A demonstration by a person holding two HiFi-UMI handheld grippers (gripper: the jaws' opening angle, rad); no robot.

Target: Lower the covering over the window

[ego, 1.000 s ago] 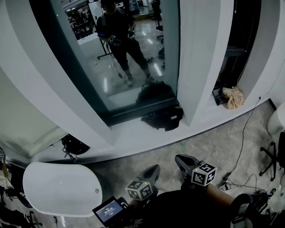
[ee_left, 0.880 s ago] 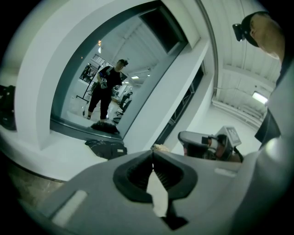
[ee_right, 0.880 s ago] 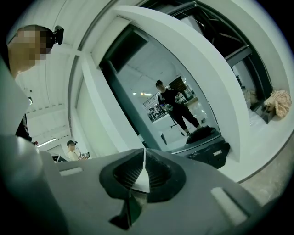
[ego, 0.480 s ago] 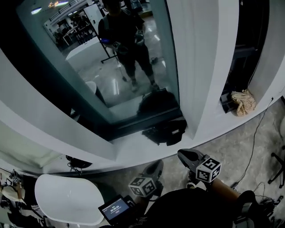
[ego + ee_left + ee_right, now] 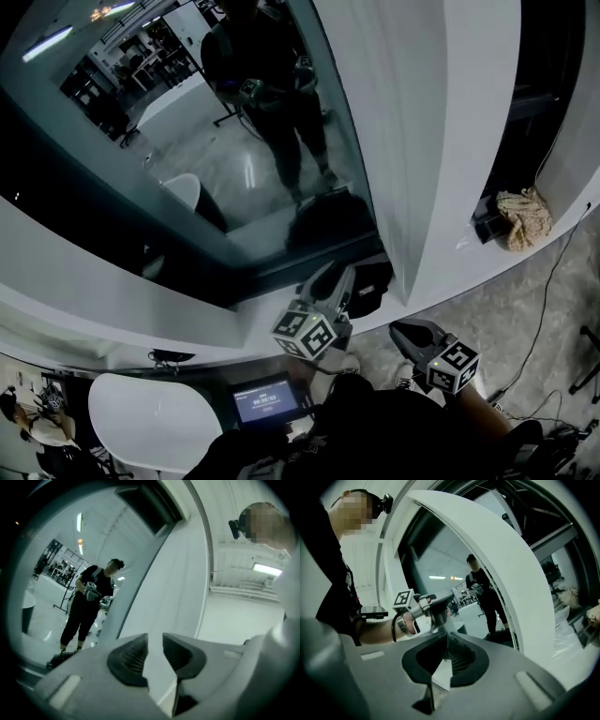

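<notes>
While the window [image 5: 187, 141] stood bare, its lowering seemingly undone, the left gripper [image 5: 330, 277] beside it was just spreading empty fingers, the right gripper [image 5: 405, 332] keeping its own pressed together.

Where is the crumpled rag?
In the head view, the crumpled rag lies at the right on the white sill, just right of the white pillar.

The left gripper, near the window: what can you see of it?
The left gripper is grey plastic with two dark ribbed pads and a marker cube behind. Its jaws have just been opening and stand slightly apart, nothing between them. A hand holds it level toward the white window frame, touching nothing.
</notes>
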